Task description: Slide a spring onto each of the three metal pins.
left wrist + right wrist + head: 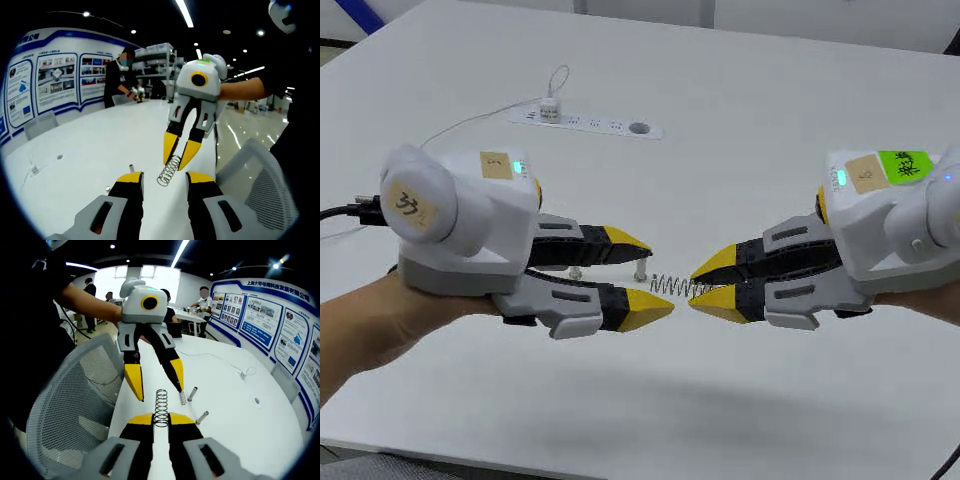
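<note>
The right gripper (pixel 705 283) comes in from three o'clock in the head view, its yellow-tipped jaws pinched together on one end of the spring (pixel 672 287). The spring sticks out roughly level above the white table (pixel 770 400), pointing toward nine o'clock. Facing it from nine o'clock, the left gripper (pixel 660 276) has its jaws spread wide, one tip above the spring's free end and one below, and whether either tip touches it I cannot tell. Just behind the spring a metal pin (pixel 640 270) stands on the table. A second pin (pixel 575 272) stands further toward nine o'clock, partly hidden behind the left gripper's jaws. In the right gripper view the spring rises toward twelve o'clock from between that gripper's closed tips, with pins on the table at about two o'clock from it. In the left gripper view it slants down from the right gripper's tips toward six o'clock and ends between the parted jaws there. A power strip (pixel 590 123) lies on the far side of the table at twelve o'clock in the head view, and a mesh chair (pixel 70 405) stands off the table's edge — at nine o'clock in the right gripper view
</note>
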Demonstrator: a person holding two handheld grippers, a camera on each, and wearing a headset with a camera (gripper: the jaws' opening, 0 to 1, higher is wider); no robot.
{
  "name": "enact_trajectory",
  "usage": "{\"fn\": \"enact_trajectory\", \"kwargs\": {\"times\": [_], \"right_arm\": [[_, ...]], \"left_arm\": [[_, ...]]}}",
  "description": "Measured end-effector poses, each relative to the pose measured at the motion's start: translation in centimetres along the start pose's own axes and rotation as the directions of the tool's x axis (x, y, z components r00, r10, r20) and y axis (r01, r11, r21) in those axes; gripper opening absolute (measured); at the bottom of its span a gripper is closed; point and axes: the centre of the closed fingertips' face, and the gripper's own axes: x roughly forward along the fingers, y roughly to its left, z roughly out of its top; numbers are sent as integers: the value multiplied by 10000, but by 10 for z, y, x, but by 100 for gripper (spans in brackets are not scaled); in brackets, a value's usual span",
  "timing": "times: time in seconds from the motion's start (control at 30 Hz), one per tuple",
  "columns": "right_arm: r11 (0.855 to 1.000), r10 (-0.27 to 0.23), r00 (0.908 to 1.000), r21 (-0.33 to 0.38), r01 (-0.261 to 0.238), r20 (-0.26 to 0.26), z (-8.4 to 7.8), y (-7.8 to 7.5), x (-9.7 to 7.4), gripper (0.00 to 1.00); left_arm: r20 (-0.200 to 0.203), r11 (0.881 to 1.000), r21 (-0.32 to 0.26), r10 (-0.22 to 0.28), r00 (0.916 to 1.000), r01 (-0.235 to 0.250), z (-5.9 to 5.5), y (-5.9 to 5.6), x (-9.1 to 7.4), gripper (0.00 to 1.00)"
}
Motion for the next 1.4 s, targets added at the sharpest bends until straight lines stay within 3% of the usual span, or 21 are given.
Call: {"fn": "enact_trajectory", "kwargs": {"times": [0.33, 0.97, 1.03, 1.1, 1.27, 1.4], "right_arm": [[9993, 285, 9996, -245, -283, 55, 1, 7, 3, 11], [9977, 472, 9988, -483, -467, 98, 5, 15, 5, 11], [9974, 501, 9987, -521, -495, 92, 5, 15, 5, 11], [9979, 418, 9990, -502, -411, 138, 6, 13, 5, 11], [9970, 355, 9992, -695, -343, 168, 6, 10, 4, 11], [9951, 524, 9984, -846, -506, 194, 7, 14, 2, 12]], "left_arm": [[-514, 9987, 439, -242, 9984, 265, -9, -5, 5, 27], [-872, 9967, 479, -612, 9943, 655, -15, -12, 5, 14], [-963, 9946, 816, -559, 9938, 639, -15, -13, 4, 13], [-923, 9855, 1626, -344, 9951, 491, -13, -11, 5, 12], [-883, 9812, 1864, -329, 9955, 490, -12, -11, 5, 10], [-901, 9806, 1770, -689, 9935, 841, -11, -17, 5, 10]]}}
